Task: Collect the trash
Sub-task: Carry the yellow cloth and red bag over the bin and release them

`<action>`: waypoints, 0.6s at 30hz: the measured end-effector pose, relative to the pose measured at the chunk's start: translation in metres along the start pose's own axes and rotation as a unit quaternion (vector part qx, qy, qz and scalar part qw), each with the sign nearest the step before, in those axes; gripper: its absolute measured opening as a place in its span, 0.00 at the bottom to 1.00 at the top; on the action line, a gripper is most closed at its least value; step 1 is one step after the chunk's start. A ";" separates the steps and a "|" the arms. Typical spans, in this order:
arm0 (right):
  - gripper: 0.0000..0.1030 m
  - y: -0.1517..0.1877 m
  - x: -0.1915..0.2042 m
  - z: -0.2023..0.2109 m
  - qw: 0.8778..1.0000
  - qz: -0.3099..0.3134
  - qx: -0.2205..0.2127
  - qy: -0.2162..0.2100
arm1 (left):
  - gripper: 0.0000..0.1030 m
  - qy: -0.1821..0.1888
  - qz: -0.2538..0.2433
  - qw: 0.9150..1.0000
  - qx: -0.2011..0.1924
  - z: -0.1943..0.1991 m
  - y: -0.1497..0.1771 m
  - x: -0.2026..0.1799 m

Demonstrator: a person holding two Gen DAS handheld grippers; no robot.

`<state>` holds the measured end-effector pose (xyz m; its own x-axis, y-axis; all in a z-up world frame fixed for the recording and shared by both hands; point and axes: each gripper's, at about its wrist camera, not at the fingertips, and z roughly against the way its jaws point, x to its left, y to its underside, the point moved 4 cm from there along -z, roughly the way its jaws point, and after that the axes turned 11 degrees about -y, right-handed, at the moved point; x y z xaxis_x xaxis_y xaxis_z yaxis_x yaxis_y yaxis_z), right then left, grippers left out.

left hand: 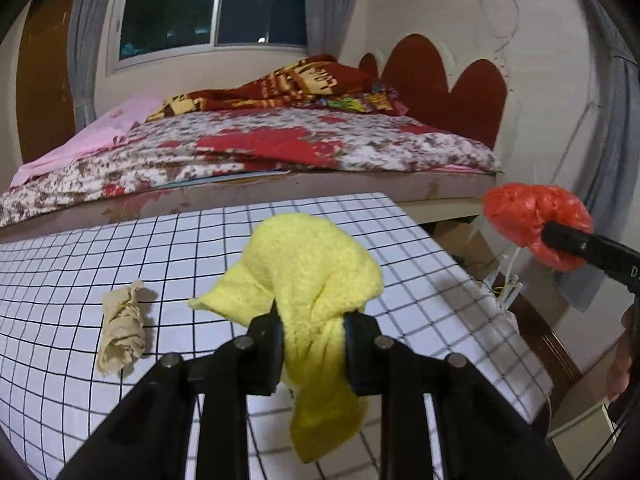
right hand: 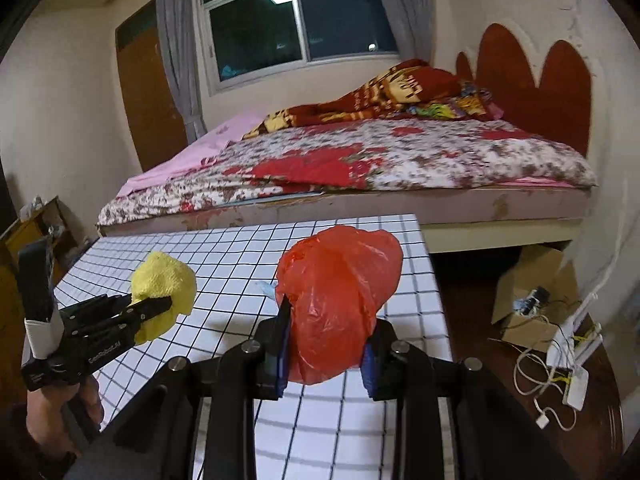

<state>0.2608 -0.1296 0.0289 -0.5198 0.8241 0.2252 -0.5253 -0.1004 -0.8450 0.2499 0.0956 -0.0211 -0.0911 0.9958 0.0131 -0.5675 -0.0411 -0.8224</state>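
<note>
Nearest left camera: left claw [left hand: 312, 322] clamped on yellow cloth [left hand: 316, 264], lifted over checked tabletop [left hand: 420, 264]. Right claw [right hand: 326, 320] pinched on red plastic bag [right hand: 340, 300], held above tabletop's right part. Judgement: two items collected, neither dropped anywhere; no bin visible. Left to do: crumpled paper wad [left hand: 122, 334] lying on tabletop, left of cloth. Beyond: bed [left hand: 280, 148], window [left hand: 212, 4]. Nothing blocking wad.

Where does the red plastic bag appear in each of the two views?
Left wrist view: the red plastic bag is at the right edge, held by the right gripper.
Right wrist view: the bag is at centre, between that gripper's fingers.
Shared landmark: the yellow cloth above the grid-patterned table.
</note>
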 end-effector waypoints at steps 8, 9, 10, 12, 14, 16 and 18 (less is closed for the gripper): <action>0.28 0.023 -0.003 0.097 0.999 -0.010 -0.040 0.020 | 0.25 0.025 -0.027 0.999 -0.024 0.062 0.007 -0.040; 0.28 0.026 -0.003 0.108 0.999 -0.009 -0.045 0.025 | 0.25 0.029 -0.032 0.999 -0.028 0.069 0.008 -0.047; 0.28 0.029 -0.003 0.116 0.998 -0.008 -0.048 0.029 | 0.24 0.032 -0.038 0.998 -0.033 0.077 0.010 -0.054; 0.28 0.037 -0.006 0.134 0.998 -0.011 -0.055 0.036 | 0.24 0.042 -0.047 0.997 -0.038 0.087 0.013 -0.067; 0.28 0.045 -0.013 0.147 0.997 -0.017 -0.059 0.041 | 0.24 0.047 -0.059 0.996 -0.043 0.095 0.017 -0.082; 0.28 0.056 -0.020 0.157 0.997 -0.023 -0.059 0.049 | 0.24 0.056 -0.067 0.995 -0.045 0.099 0.023 -0.096; 0.28 0.067 -0.029 0.165 0.996 -0.031 -0.056 0.056 | 0.24 0.064 -0.069 0.995 -0.040 0.101 0.028 -0.107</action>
<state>0.1300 -0.2520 0.0457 -0.4070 0.8845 0.2280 -0.4717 0.0102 -0.8817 0.1618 -0.0199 0.0120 0.0907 0.9940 0.0605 -0.4991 0.0979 -0.8610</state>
